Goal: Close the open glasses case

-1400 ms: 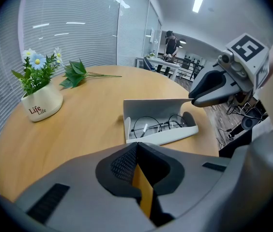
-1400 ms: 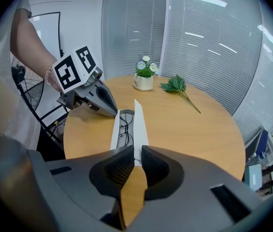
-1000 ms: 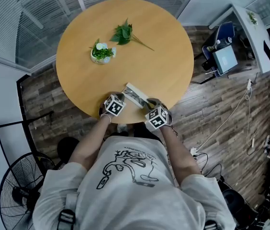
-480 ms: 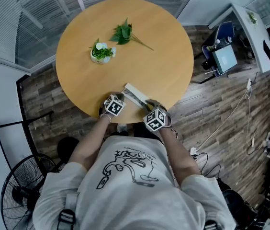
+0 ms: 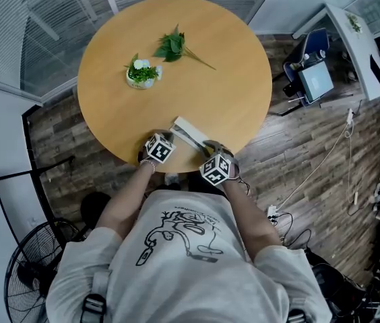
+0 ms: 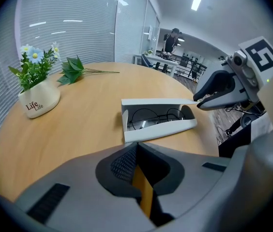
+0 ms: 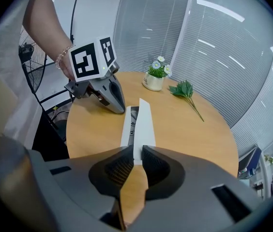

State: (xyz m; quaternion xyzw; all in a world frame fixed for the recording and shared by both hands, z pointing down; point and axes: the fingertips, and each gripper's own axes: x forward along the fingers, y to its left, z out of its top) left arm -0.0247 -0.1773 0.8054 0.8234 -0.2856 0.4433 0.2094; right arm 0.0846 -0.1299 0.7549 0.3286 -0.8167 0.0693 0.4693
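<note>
The left gripper view alone shows spectacles inside the open glasses case at the table's near edge, left gripper closed and empty just short of it, right gripper pinching the lid's end, with bare wood reaching the far-side flower pot.

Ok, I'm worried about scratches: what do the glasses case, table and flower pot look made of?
The glasses case: stiff matte pale-grey shell, likely plastic or covered board; its thin walls are straight. The table: light wood or laminate, satin sheen. The flower pot: probably ceramic, smooth cream surface.
</note>
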